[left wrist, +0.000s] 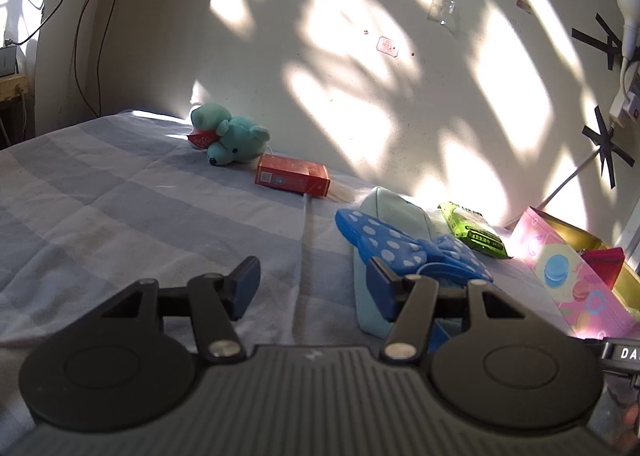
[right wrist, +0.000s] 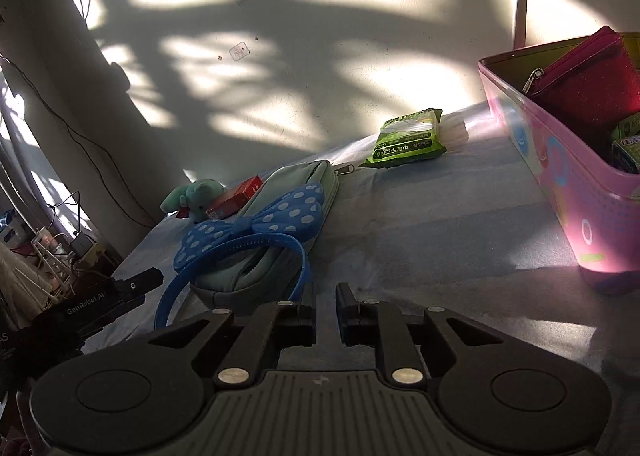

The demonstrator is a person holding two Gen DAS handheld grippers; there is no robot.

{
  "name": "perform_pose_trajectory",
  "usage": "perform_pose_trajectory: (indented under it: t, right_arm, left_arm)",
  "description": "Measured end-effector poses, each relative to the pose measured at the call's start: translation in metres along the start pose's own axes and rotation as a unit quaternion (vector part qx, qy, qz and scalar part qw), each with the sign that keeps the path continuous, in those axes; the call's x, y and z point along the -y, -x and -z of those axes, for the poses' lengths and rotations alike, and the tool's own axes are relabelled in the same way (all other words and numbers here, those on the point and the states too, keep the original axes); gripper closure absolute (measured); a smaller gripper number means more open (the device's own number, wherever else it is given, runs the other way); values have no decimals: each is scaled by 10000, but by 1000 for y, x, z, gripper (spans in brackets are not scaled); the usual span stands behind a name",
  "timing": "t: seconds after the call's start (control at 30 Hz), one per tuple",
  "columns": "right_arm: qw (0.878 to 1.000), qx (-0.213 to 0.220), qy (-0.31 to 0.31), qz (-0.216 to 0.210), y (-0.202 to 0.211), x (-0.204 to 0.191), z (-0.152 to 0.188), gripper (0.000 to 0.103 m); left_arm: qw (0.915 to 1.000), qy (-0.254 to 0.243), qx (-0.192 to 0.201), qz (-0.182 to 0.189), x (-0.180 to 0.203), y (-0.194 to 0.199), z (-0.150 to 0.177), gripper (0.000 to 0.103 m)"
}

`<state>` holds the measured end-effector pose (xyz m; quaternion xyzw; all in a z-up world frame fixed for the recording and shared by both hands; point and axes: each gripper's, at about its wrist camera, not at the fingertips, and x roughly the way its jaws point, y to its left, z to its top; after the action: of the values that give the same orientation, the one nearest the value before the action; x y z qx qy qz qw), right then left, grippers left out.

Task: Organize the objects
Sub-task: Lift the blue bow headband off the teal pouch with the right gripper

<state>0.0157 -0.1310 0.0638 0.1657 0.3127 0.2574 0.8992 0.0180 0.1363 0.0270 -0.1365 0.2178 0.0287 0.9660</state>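
A blue polka-dot bow headband (left wrist: 404, 246) (right wrist: 256, 224) lies on a pale green pouch (left wrist: 394, 208) (right wrist: 280, 192) on the striped bedsheet. A green wipes pack (left wrist: 474, 230) (right wrist: 408, 138), a red box (left wrist: 292, 175) (right wrist: 236, 196) and a teal plush bear (left wrist: 230, 136) (right wrist: 196, 194) lie near the wall. A pink box (left wrist: 576, 280) (right wrist: 560, 176) holds a magenta wallet (right wrist: 584, 72). My left gripper (left wrist: 316, 282) is open and empty, its right finger beside the headband. My right gripper (right wrist: 325, 306) is nearly shut and empty, just right of the headband.
The wall runs close behind the objects. A lamp bulb and taped cables (left wrist: 624, 16) hang on the wall at right. Cluttered shelves and wires (right wrist: 52, 252) stand past the bed's left edge. The left gripper's body (right wrist: 100, 302) shows at the right wrist view's left.
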Motion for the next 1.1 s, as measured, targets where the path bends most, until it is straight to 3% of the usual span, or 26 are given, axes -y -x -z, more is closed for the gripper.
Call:
perform_pose_trajectory:
  t: [0.13, 0.43, 0.63, 0.77, 0.87, 0.93, 0.97, 1.1]
  right_arm:
    - [9999, 72, 78, -50, -2, -2, 0, 83]
    - [9991, 295, 272, -142, 1, -8, -6, 72]
    - [9995, -8, 225, -225, -16, -8, -3, 69]
    - [9989, -387, 57, -248, -35, -5, 0, 69]
    - [9989, -388, 130, -244, -37, -7, 1, 69]
    - [9983, -439, 294, -232, -38, -11, 2, 81]
    - [9978, -488, 316, -315, -38, -11, 4, 96]
    - [9982, -250, 530, -151, -26, -21, 6, 96]
  left_arm:
    - [9991, -289, -223, 205, 26, 13, 2, 42]
    - [9955, -536, -773, -114, 42, -4, 13, 45]
    - [9934, -358, -1082, -127, 32, -15, 18, 78]
    - [9925, -290, -1186, -77, 29, -20, 22, 88]
    - [9928, -352, -1146, -78, 32, -18, 23, 91]
    - [9929, -357, -1133, -61, 32, -17, 23, 91]
    - [9932, -358, -1111, -38, 32, -16, 24, 91]
    - [9943, -285, -1021, 111, 35, -8, 19, 91]
